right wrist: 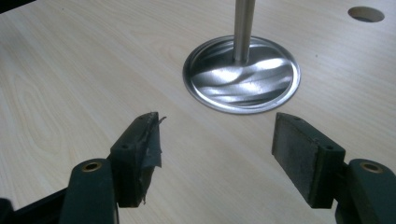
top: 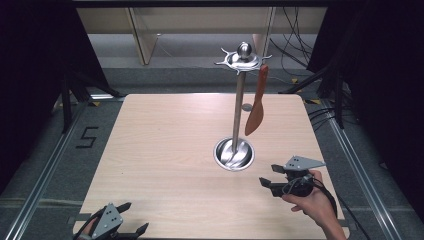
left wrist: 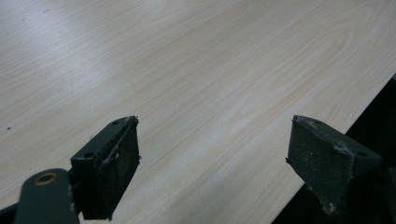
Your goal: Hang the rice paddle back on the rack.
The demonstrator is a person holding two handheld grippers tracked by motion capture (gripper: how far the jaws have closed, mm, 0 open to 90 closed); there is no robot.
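Right tool [top: 269, 177], jaws spread wide and gripping nothing, is hovering low over the desk [top: 165, 150] just in front of the round steel base [top: 233, 153] of a utensil stand, held by a hand [top: 312, 202] coming in from the near right edge. In the right gripper view its two black jaws are framing bare wood with the base and the foot of the pole [right wrist: 243, 28] straight ahead, which suggests the tool is lining up on the stand. An orange spatula [top: 257, 102] is hanging from one hook of the stand's crown [top: 242, 59], long axis nearly vertical, blade pointing down, handle up, clear of the desk and just right of the pole. Left tool [top: 131, 218], also open and empty, is waiting at the near left edge of the desk, well apart from the stand, apparently idle.
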